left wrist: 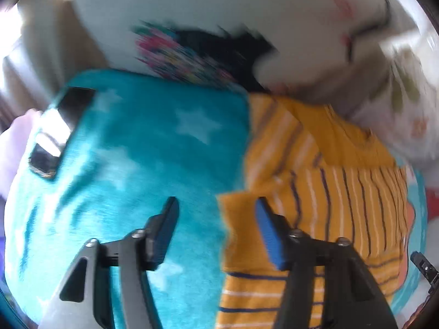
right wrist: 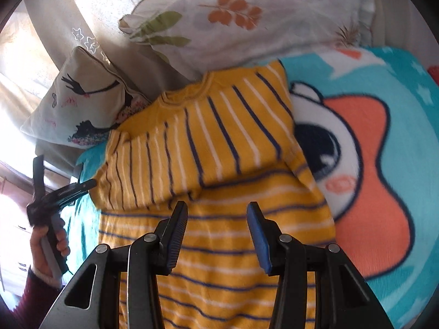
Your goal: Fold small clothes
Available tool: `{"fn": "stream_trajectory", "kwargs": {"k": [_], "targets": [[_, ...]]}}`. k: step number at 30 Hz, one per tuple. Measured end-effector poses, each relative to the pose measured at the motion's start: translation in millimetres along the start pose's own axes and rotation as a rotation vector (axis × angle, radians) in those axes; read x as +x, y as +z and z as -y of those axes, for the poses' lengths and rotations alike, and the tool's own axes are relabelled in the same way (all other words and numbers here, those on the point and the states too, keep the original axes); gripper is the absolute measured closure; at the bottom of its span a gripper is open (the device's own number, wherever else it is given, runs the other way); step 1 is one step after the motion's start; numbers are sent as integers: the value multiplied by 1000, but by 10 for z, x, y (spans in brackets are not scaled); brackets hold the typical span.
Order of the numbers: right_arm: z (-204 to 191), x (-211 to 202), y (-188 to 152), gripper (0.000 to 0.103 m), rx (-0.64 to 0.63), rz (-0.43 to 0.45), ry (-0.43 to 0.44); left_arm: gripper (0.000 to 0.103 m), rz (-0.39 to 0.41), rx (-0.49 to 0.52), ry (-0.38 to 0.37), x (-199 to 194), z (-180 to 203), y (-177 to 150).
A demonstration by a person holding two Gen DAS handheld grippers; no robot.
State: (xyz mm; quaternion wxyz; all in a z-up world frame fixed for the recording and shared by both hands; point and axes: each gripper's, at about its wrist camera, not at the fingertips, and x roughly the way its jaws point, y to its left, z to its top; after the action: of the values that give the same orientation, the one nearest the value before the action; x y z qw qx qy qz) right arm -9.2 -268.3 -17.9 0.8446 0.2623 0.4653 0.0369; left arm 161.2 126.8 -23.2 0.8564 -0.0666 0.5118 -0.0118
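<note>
A yellow top (right wrist: 219, 142) with dark and white stripes lies on a teal star blanket (right wrist: 406, 164), collar toward the pillows. Its upper part is folded across the body, so those stripes run crosswise to the ones below. My right gripper (right wrist: 217, 205) hovers over the top's middle, open, with nothing between its fingers. In the left wrist view my left gripper (left wrist: 216, 201) stands open over the left edge of the yellow top (left wrist: 343, 192), where it meets the blanket (left wrist: 123, 164). It holds nothing. A hand (right wrist: 46, 235) holds the left gripper at the top's left side.
A dark, shiny flat object (left wrist: 55, 137) lies on the blanket at the left. A white pillow with a line drawing (right wrist: 76, 104) and a leaf-print pillow (right wrist: 233, 22) sit behind the collar. The blanket shows a large cartoon face (right wrist: 356, 150) to the right.
</note>
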Motion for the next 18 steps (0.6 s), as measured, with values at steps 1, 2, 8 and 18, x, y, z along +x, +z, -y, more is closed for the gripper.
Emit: {"fn": "stream_trajectory", "kwargs": {"k": [1, 2, 8, 18], "targets": [[-60, 28, 62, 54, -5, 5, 2, 45, 13, -14, 22, -49, -52, 11], [-111, 70, 117, 54, -12, 8, 9, 45, 21, -23, 28, -98, -74, 6], [-336, 432, 117, 54, -38, -57, 11, 43, 17, 81, -86, -147, 143, -129], [-549, 948, -172, 46, -232, 28, -320, 31, -29, 182, -31, 500, 418, -163]]}}
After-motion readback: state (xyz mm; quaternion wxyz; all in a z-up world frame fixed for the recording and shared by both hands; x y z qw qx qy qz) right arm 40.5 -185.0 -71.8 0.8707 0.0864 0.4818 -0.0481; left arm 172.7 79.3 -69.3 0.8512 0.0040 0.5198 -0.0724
